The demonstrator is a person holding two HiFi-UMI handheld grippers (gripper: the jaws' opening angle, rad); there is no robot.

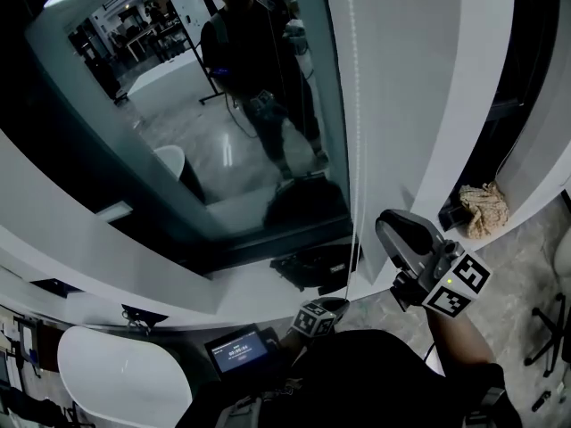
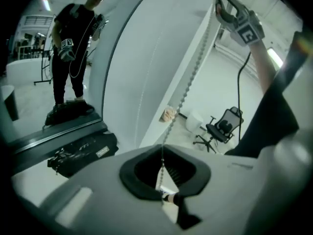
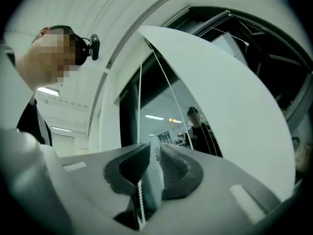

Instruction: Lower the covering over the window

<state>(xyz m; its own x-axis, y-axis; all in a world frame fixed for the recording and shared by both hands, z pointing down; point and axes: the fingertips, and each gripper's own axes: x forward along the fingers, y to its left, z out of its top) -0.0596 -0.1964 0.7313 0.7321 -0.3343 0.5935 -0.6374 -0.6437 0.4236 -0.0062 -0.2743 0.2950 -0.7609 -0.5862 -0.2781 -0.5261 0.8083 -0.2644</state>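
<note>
Left gripper [image 2: 164, 170] low in head view, beneath right gripper [image 1: 393, 230]. Left jaws clamped shut on bead chain [image 2: 188, 87]; chain runs straight up from them. Right gripper raised higher on same chain. Its jaws stand narrowly apart, chain threading gap, pads not pinching it. Chain hangs at right edge of window glass [image 1: 223, 123]. Glass bare, reflecting person [image 1: 259, 69]. White panel [image 1: 410, 78] just right of chain: blind fabric or wall, cannot tell. Crumpled cloth [image 1: 484, 208] at panel foot.
</note>
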